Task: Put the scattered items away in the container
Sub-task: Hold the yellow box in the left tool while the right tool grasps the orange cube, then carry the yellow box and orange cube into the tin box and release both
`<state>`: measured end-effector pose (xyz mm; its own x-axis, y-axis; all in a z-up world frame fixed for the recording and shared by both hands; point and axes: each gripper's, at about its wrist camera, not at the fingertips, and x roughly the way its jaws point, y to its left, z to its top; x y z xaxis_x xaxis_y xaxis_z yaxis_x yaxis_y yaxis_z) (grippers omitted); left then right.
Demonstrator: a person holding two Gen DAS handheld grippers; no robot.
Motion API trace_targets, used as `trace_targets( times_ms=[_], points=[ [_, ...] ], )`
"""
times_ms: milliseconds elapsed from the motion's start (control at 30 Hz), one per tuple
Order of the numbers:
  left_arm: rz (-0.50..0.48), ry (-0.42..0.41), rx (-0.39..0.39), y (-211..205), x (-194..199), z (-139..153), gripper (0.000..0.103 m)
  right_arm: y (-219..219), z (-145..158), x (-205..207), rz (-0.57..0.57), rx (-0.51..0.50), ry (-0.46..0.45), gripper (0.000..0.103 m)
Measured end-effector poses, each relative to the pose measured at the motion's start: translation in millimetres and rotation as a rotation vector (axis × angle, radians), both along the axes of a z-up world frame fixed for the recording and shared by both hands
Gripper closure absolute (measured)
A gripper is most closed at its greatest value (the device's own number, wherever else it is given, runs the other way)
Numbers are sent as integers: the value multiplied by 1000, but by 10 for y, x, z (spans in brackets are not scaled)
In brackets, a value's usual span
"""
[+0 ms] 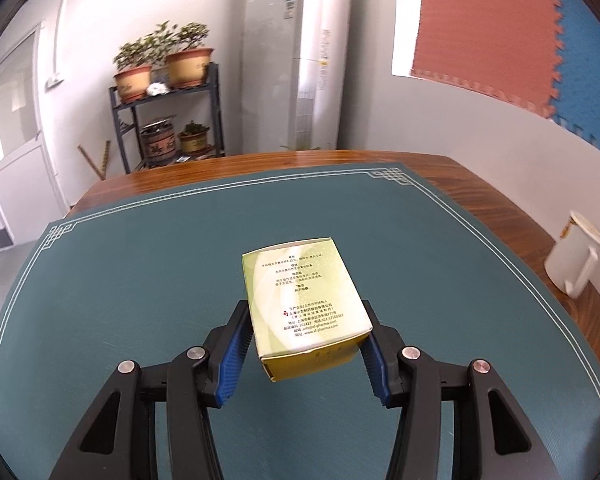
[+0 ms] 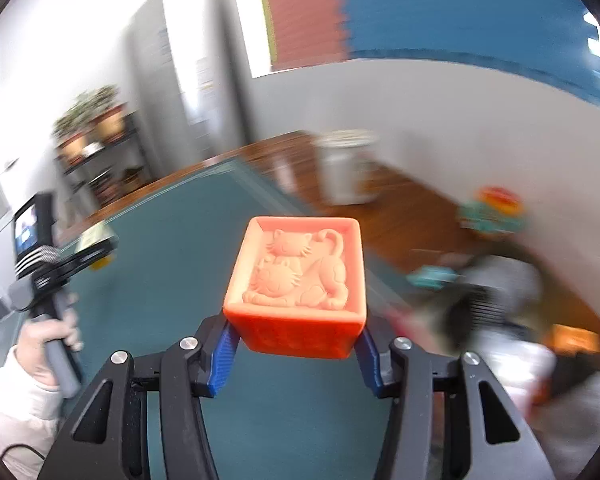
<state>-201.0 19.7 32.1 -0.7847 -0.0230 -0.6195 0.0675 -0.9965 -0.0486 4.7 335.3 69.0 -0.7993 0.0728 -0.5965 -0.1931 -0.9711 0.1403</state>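
Both views are taken close above the teal mat [image 1: 148, 300], looking forward along the fingers; the plant shelf [image 1: 168, 116] and tall air conditioner [image 1: 296, 56] are shared.

Yellow-green box [image 1: 306, 300]: Chinese print, web line "www.xf-pharma.com"; rest too small.
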Motion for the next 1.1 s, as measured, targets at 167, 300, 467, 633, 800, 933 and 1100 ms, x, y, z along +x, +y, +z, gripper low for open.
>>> trace_targets(
  times_ms=[167,300,467,633,800,933,1100],
  points=[
    [-66,10,-13,202,128,46,50,708,107,464,-183,6,-3,47],
    [-97,24,-9,323,275,116,50,1087,66,570,-264,8,-35,47],
    [-154,32,10,503,519,196,50,1200,-63,443,-257,1,-70,47],
    [-238,32,8,779,789,243,50,1291,-99,393,-236,-66,-99,41],
    [-327,17,-1,1078,985,259,50,1351,-39,754,-242,-52,-30,40],
    [-418,3,9,1399,1168,302,50,1392,18,1164,-280,10,11,40],
    [-549,-1,36,1905,1418,444,50,1419,-32,1471,-311,96,-5,40]
  ],
)
